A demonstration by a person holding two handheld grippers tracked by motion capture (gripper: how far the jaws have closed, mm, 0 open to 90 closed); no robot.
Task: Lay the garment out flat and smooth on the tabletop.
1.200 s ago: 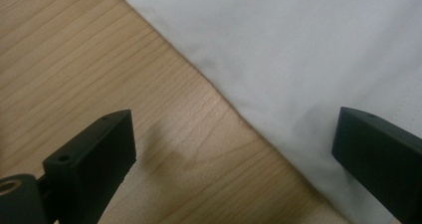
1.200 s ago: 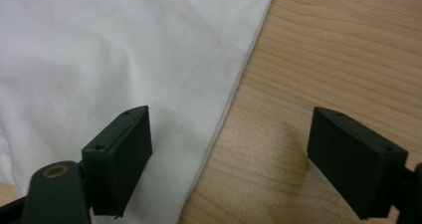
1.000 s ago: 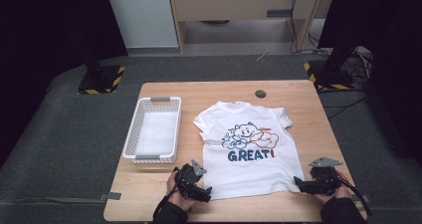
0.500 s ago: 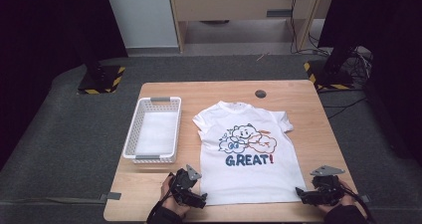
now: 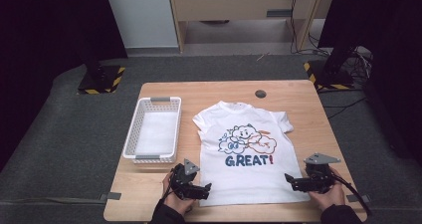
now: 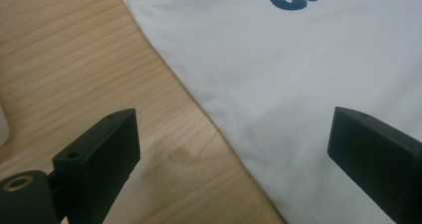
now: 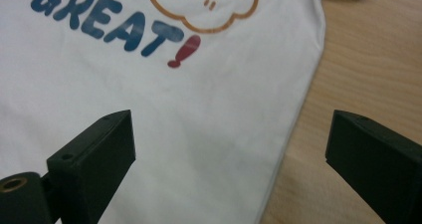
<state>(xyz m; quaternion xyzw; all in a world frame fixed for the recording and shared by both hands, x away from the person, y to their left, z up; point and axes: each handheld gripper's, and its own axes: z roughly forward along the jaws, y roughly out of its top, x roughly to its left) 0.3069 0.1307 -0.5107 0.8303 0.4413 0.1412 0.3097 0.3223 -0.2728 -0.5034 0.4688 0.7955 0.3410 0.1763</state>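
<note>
A white T-shirt point(image 5: 249, 149) with a cartoon print and the word "GREAT!" lies flat, front up, on the wooden table point(image 5: 303, 99). My left gripper point(image 5: 205, 187) is open at the shirt's lower left corner, its jaws pointing right. In the left gripper view the gripper point(image 6: 234, 134) straddles the side edge of the shirt point(image 6: 298, 59), one jaw over bare wood point(image 6: 74, 59). My right gripper point(image 5: 288, 179) is open at the lower right corner, pointing left. Its own view has the gripper point(image 7: 229, 134) over the side edge of the shirt point(image 7: 149, 94). Neither holds anything.
A white slotted basket point(image 5: 152, 134) stands left of the shirt, with only white showing inside it. A small dark round object point(image 5: 260, 93) sits near the table's far edge. Bare wood point(image 7: 368, 59) runs along the shirt's right side. The near table edge is just behind both hands.
Both grippers have shifted a little around the shirt's bottom corners, dipping toward the near edge and coming back. The shirt lies as before.
</note>
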